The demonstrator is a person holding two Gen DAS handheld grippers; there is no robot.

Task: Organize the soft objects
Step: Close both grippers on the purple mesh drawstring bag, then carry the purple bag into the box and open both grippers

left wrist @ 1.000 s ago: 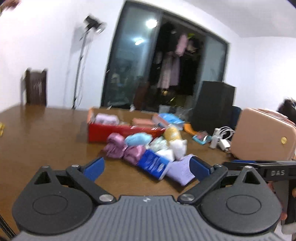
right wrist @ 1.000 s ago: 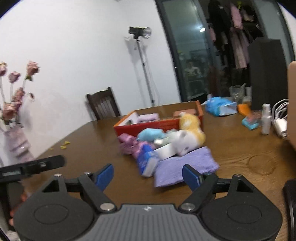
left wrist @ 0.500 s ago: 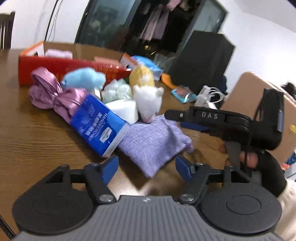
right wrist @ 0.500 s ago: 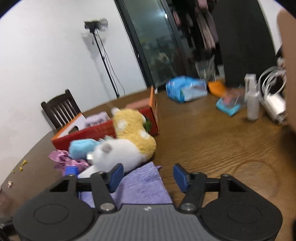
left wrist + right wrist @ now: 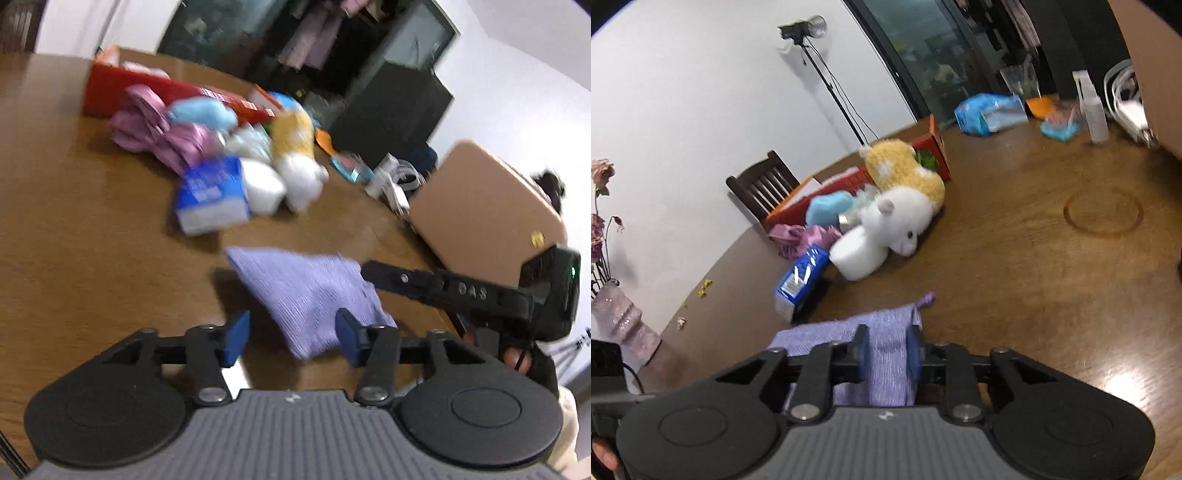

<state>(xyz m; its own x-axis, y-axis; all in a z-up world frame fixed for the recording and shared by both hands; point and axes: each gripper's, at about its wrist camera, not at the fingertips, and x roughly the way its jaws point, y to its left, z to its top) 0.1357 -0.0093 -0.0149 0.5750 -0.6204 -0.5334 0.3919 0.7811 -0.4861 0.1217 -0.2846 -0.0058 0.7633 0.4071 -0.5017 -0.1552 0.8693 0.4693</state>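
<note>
A purple knit cloth (image 5: 306, 291) hangs lifted off the wooden table (image 5: 92, 229). My right gripper (image 5: 886, 354) is shut on the purple cloth (image 5: 886, 339); it also shows from the side in the left wrist view (image 5: 369, 275). My left gripper (image 5: 291, 338) is open, its blue fingers either side of the cloth's lower end. Behind lie a blue tissue pack (image 5: 212, 192), a white plush (image 5: 303, 177), a yellow plush (image 5: 291, 133), pink cloths (image 5: 162, 133) and a light blue plush (image 5: 201, 112) in front of a red box (image 5: 122, 88).
A tan case (image 5: 484, 210) stands at the right with white cables (image 5: 395, 181) beside it. A spray bottle (image 5: 1093, 107) and blue packets (image 5: 990, 112) lie at the table's far side. A chair (image 5: 764, 188) and a pink vase (image 5: 624, 321) stand to the left.
My right gripper has shut on the purple cloth and pulled it up and away from the pile. My left gripper has followed and now straddles the cloth's lower end.
</note>
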